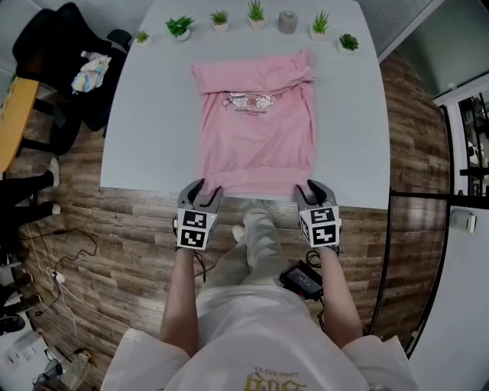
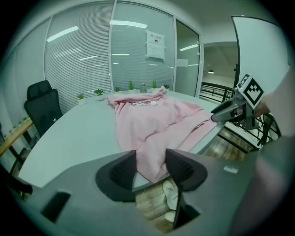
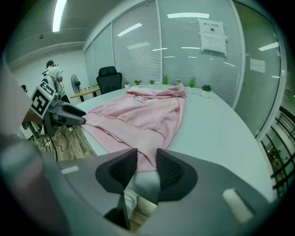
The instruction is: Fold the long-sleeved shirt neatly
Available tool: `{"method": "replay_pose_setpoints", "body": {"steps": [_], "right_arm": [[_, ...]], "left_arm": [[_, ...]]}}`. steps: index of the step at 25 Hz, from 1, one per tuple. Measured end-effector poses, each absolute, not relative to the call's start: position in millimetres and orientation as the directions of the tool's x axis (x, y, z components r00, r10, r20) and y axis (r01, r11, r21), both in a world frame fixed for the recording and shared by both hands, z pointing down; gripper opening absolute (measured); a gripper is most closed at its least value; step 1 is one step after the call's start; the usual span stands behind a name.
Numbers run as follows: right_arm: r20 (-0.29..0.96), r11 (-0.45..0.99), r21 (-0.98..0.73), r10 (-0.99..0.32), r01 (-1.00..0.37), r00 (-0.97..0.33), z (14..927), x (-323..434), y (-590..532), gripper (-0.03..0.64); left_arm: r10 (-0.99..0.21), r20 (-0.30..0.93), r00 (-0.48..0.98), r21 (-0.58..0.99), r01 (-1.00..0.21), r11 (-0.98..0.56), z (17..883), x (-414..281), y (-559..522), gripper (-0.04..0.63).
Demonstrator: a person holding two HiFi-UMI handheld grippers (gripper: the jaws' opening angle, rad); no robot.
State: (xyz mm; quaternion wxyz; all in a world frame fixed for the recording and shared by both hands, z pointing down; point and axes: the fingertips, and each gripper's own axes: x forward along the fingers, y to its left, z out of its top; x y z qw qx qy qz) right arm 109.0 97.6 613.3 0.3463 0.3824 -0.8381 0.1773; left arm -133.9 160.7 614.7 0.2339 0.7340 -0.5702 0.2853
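The shirt (image 1: 256, 126) lies spread on the bench (image 1: 145, 114), print up and collar away from the person. Its hem (image 1: 256, 182) runs along the near edge. That layout probably serves the fold: the hem is the part nearest the hands, and its two corners hang just over the edge, where a claw can get around them without scraping the bench top.

The left claw (image 1: 205, 188) sits at the hem's left corner and the right claw (image 1: 312, 188) at its right corner, both pointing down and forward. Taking both corners at once would keep the hem straight if it is lifted and carried toward the collar. That looks like the step being set up.

In the left gripper view the pads stand apart with the pink corner between them and floor showing below. This claw is released, around the cloth but not clamping it. The right gripper view shows a narrower gap, with the corner's tip between the pads and bare bench beneath it. It too looks released and not yet biting. The far end of the shirt is rumpled, with a fold along its right side, so it may need smoothing.

Count: one shirt, two claws, six small plants (image 1: 179, 28) in a row along the far edge with one grey pot (image 1: 287, 21) among them, and one black chair (image 1: 76, 69) beside the bench.
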Motion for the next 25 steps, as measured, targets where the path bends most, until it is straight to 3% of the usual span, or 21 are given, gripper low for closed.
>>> {"method": "replay_pose_setpoints", "body": {"steps": [5,13,25], "right_arm": [[0.737,0.67,0.009,-0.507,-0.742,-0.448,616.6,108.2,97.9,0.058],[0.735,0.657,-0.033,-0.495,-0.753,-0.464,614.8,108.5,98.3,0.043],[0.694,0.656,-0.083,-0.502,-0.75,-0.516,592.8,106.8,99.1,0.04]], "left_arm": [[-0.707,0.686,0.171,0.05,-0.981,-0.189,616.9,-139.4,159.8,0.159],[-0.711,0.682,0.171,0.058,-0.982,-0.18,615.1,-140.2,160.3,0.044],[-0.72,0.668,0.189,0.122,-0.982,-0.144,603.2,-141.6,159.8,0.034]]}}
